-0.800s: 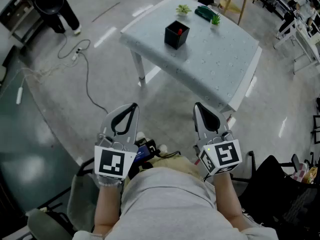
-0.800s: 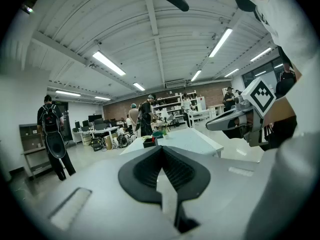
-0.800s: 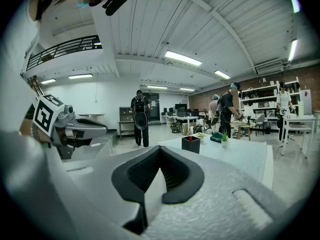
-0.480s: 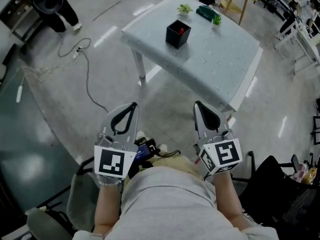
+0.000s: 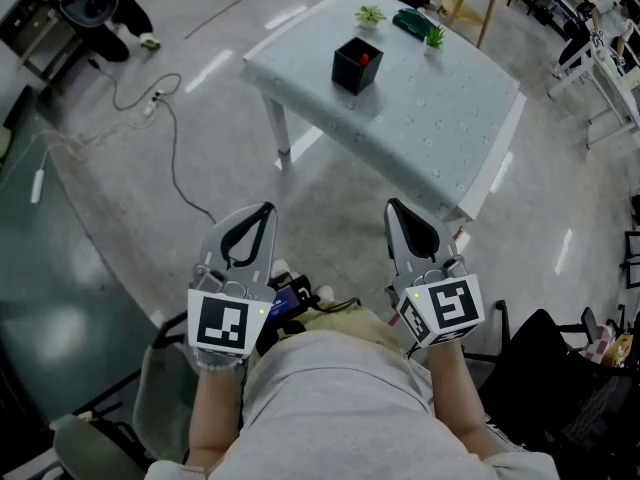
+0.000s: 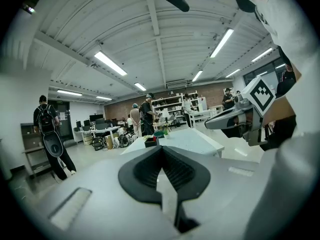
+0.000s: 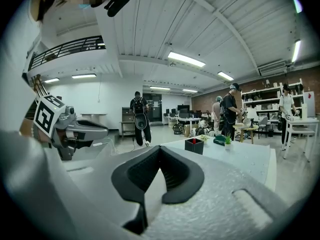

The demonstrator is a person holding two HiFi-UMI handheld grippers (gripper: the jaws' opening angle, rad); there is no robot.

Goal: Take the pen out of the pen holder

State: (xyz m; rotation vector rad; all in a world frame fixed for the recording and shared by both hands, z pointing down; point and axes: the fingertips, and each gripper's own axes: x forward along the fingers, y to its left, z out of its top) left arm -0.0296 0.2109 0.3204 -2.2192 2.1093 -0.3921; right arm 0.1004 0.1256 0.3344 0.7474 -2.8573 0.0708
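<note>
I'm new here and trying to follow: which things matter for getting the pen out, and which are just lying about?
For the job: pen holder, red pen in it, table, left gripper, right gripper (both shut, empty).

Lying about: two small plants, green object, floor cable.

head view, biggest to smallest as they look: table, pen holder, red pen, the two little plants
1. table
2. pen holder
3. plants: the two look alike, so tied
4. red pen: only its tip shows above the holder
</note>
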